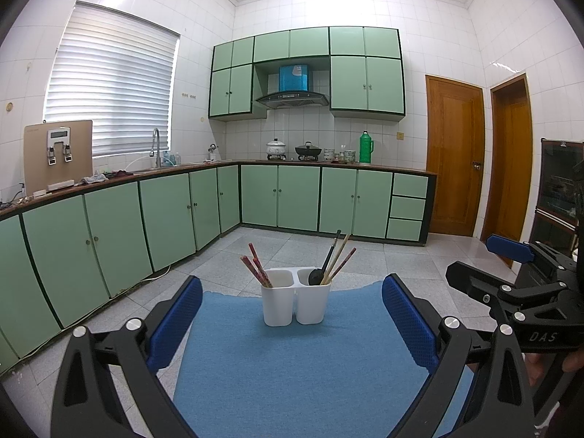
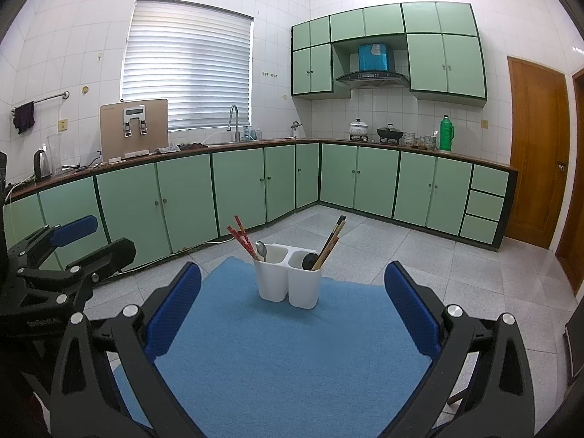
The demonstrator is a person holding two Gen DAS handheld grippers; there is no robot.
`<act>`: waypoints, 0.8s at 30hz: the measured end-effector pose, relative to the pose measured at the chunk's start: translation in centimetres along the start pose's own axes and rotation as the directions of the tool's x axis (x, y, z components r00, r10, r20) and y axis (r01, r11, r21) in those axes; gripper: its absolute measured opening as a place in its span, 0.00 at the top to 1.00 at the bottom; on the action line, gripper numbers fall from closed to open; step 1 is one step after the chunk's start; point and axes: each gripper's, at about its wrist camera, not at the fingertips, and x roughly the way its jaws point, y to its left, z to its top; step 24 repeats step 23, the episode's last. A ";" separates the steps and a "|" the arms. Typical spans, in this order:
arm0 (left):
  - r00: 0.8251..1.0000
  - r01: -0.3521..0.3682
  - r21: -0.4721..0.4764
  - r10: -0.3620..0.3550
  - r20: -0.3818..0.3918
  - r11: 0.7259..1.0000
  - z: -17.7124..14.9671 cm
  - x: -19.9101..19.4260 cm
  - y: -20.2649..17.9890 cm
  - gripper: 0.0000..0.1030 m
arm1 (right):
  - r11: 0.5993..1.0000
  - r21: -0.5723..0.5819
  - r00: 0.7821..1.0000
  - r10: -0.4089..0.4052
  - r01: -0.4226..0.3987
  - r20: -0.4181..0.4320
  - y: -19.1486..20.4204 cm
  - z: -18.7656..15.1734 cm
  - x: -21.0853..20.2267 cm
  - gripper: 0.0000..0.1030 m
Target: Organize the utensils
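Utensils stand in a white two-compartment holder [image 1: 295, 303], which serves as the landmark for all positions below. The holder sits upright near the far edge of a blue mat [image 1: 292, 365].

Contents: the holder's left compartment carries red chopsticks [image 1: 255, 266], and the right wrist view also shows a metal spoon [image 2: 261, 250] beside them. The right compartment carries a black ladle-type utensil [image 1: 323, 266], pale chopsticks [image 1: 337, 257] and one reddish chopstick [image 1: 343, 262]. All lean outward against the rims.

Tools: the left gripper [image 1: 292, 325] is held short of the holder, on the near side, jaws spread wide, holding nothing. The right gripper [image 2: 292, 314] is likewise short of the holder, spread wide and empty; in the left wrist view it appears to the holder's right.

Assessment: sorting appears incomplete, since a reddish chopstick shares the right compartment with unlike items.

Risks noted:
- Tipping. The holder looks light and top-heavy with long leaning sticks; a sideways pull on any utensil could topple it unless the other gripper steadies it.
- Wrong pick. Sticks in the right compartment cross closely; wide pads could close on two at once.
- Slippage. Thin chopsticks may rotate or drop if gripped near the tip.
- Overhang. The holder stands close to the mat's far edge; a push away from the grippers could send it off.
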 end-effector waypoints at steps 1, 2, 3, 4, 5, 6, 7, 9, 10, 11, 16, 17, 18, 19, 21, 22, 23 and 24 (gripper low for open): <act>1.000 0.000 0.001 0.000 0.000 1.000 0.0 0.0 -0.1 0.06 | 1.000 0.000 1.000 0.000 0.000 0.000 0.0 0.0 0.0 0.05; 1.000 -0.001 0.001 0.001 0.001 1.000 0.0 0.0 0.0 0.06 | 1.000 -0.001 1.000 0.000 0.000 0.000 0.0 0.0 0.0 0.05; 1.000 -0.001 0.001 0.001 0.001 1.000 0.0 0.0 0.0 0.06 | 1.000 -0.001 1.000 0.001 -0.001 0.000 0.0 0.0 0.0 0.05; 1.000 0.000 0.001 0.000 0.001 1.000 0.0 0.0 -0.1 0.06 | 1.000 -0.001 1.000 0.000 0.000 -0.001 0.0 0.0 0.0 0.05; 1.000 0.000 0.000 0.000 0.000 1.000 0.0 0.0 0.0 0.06 | 1.000 -0.002 1.000 0.000 0.000 -0.002 0.0 0.0 0.0 0.05; 1.000 0.002 0.000 -0.002 0.000 1.000 0.0 0.0 0.0 0.06 | 1.000 -0.002 1.000 -0.001 0.001 -0.002 0.0 -0.1 0.1 0.05; 1.000 0.004 -0.002 -0.004 0.000 1.000 0.0 0.0 0.0 0.06 | 1.000 -0.002 1.000 -0.001 0.001 -0.004 0.0 -0.2 0.1 0.05; 1.000 0.009 -0.004 -0.009 -0.001 1.000 0.0 0.1 0.1 0.06 | 1.000 0.000 1.000 -0.001 0.001 -0.006 0.1 -0.4 0.2 0.05; 1.000 0.009 -0.002 -0.009 -0.002 1.000 0.0 0.1 0.2 0.06 | 1.000 0.001 1.000 -0.001 0.001 -0.006 0.0 -0.5 0.2 0.05; 1.000 0.008 -0.001 -0.008 -0.003 1.000 -0.1 0.2 0.2 0.06 | 1.000 0.002 1.000 -0.001 0.001 -0.007 0.0 -0.6 0.2 0.05; 1.000 0.009 -0.003 -0.010 -0.006 1.000 -0.2 0.4 0.3 0.06 | 1.000 0.002 1.000 -0.002 0.002 -0.009 0.0 -0.7 0.3 0.05; 1.000 0.008 -0.003 -0.008 -0.006 1.000 -0.2 0.4 0.3 0.06 | 1.000 0.002 1.000 -0.003 0.003 -0.009 0.0 -0.8 0.3 0.05; 1.000 0.007 -0.003 -0.007 -0.006 1.000 -0.2 0.4 0.4 0.06 | 1.000 0.002 1.000 -0.002 0.002 -0.009 0.0 -0.7 0.3 0.05; 1.000 0.007 -0.004 -0.007 -0.006 1.000 -0.2 0.4 0.4 0.06 | 1.000 0.003 1.000 -0.002 0.002 -0.009 0.0 -0.8 0.3 0.05; 1.000 0.006 -0.004 -0.006 -0.007 1.000 -0.2 0.5 0.4 0.06 | 1.000 0.005 1.000 -0.004 0.004 -0.010 0.1 -0.9 0.4 0.05; 1.000 0.005 -0.003 -0.005 -0.006 1.000 -0.2 0.5 0.5 0.06 | 1.000 0.006 1.000 -0.004 0.004 -0.010 0.1 -0.9 0.3 0.05; 1.000 0.005 -0.002 -0.005 -0.007 1.000 -0.3 0.6 0.4 0.06 | 1.000 0.007 1.000 -0.004 0.004 -0.011 0.1 -1.0 0.3 0.05; 1.000 0.005 -0.002 -0.005 -0.007 1.000 -0.3 0.6 0.4 0.06 | 1.000 0.007 1.000 -0.004 0.004 -0.011 0.1 -1.0 0.3 0.05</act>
